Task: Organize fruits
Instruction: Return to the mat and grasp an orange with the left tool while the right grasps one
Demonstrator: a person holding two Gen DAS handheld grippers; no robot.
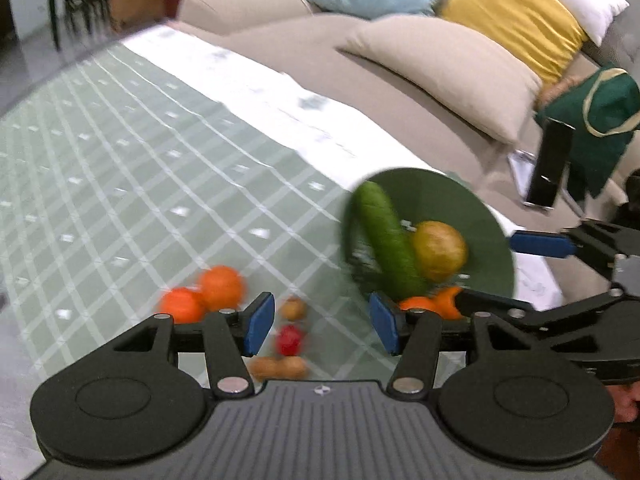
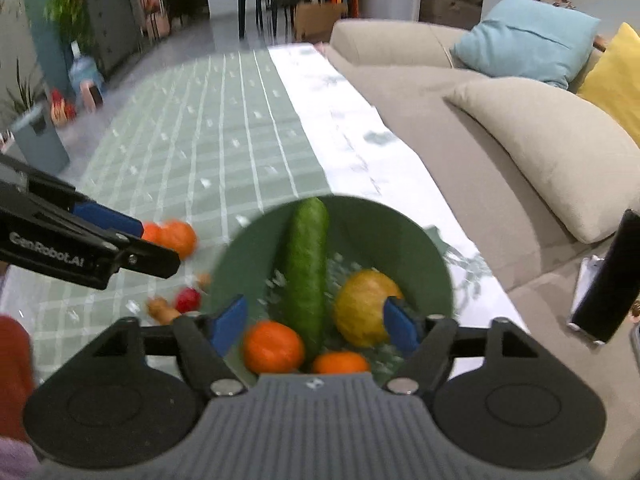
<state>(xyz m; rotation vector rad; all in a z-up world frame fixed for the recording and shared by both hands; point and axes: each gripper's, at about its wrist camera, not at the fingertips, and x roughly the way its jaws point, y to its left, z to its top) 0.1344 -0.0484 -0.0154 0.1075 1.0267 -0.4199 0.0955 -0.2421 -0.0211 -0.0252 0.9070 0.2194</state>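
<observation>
Beige sofa [image 2: 460, 128] with cushions [image 2: 528, 36]

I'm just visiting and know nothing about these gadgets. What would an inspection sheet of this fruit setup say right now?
Surface: table under a green checked tablecloth with a white border.
Job's things: green bowl holding a cucumber, a yellow fruit and two oranges; on the cloth, two loose oranges, a small red fruit and small brown pieces.
Clutter: nothing seen on the table.
Grippers: left gripper open above the small pieces; right gripper open over the bowl; neither holds anything.
Cables: nothing seen.
Surroundings: beige sofa with cushions beside the table; chairs and plants farther back.
</observation>
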